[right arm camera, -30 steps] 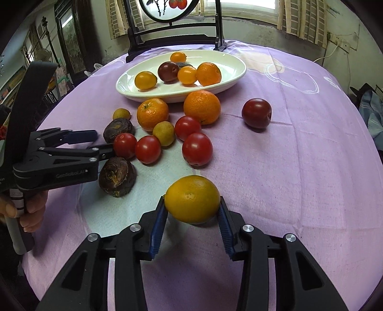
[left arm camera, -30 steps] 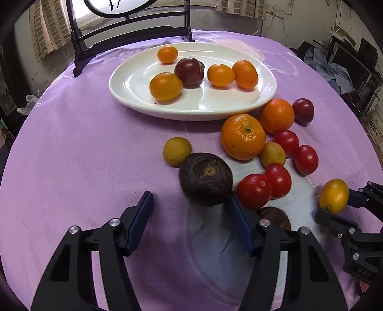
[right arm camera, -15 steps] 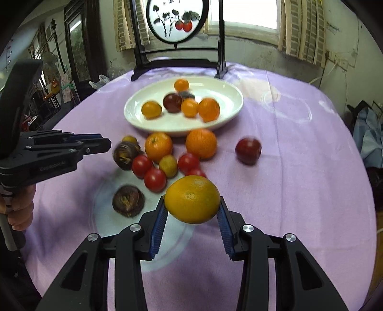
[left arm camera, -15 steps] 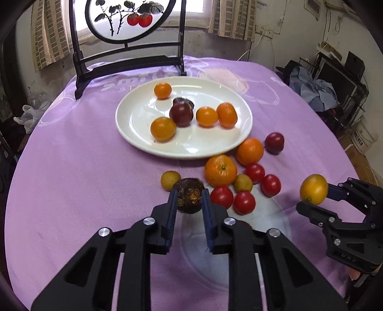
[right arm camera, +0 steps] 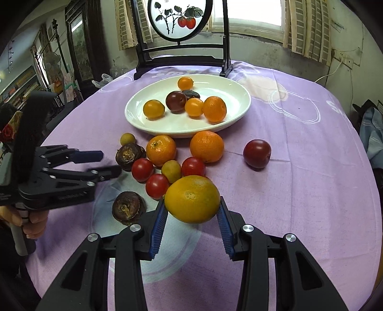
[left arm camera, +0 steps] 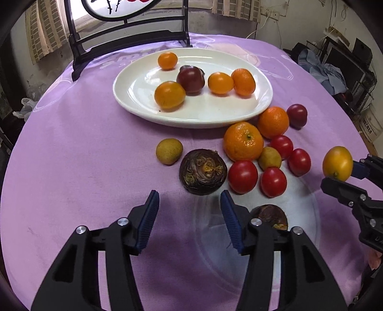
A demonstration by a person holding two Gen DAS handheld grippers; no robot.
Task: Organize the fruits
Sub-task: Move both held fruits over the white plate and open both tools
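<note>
A white plate (left arm camera: 261, 105) (right arm camera: 237, 112) holds several small oranges and a dark plum. In front of it on the purple cloth lie two mandarins, several red tomatoes (left arm camera: 243, 176), small yellow-green fruits and a plum (right arm camera: 256, 153). My left gripper (left arm camera: 190, 213) is open and empty, just short of a dark brown water chestnut (left arm camera: 203, 171) (right arm camera: 129, 156). A second water chestnut (left arm camera: 269, 215) (right arm camera: 128, 207) lies by its right finger. My right gripper (right arm camera: 191, 216) is shut on a yellow-orange fruit (right arm camera: 192, 198) (left arm camera: 337, 163), held above the cloth.
A dark wooden stand with a round painted screen (right arm camera: 179, 16) rises behind the plate. The round table's cloth (left arm camera: 71, 155) drops off at the edges. Room clutter lies beyond on the right (left arm camera: 335, 67).
My left gripper was shut around the brown water chestnut half a second ago; now it is open and pulled back, with the chestnut on the cloth. The right gripper keeps holding its fruit.
</note>
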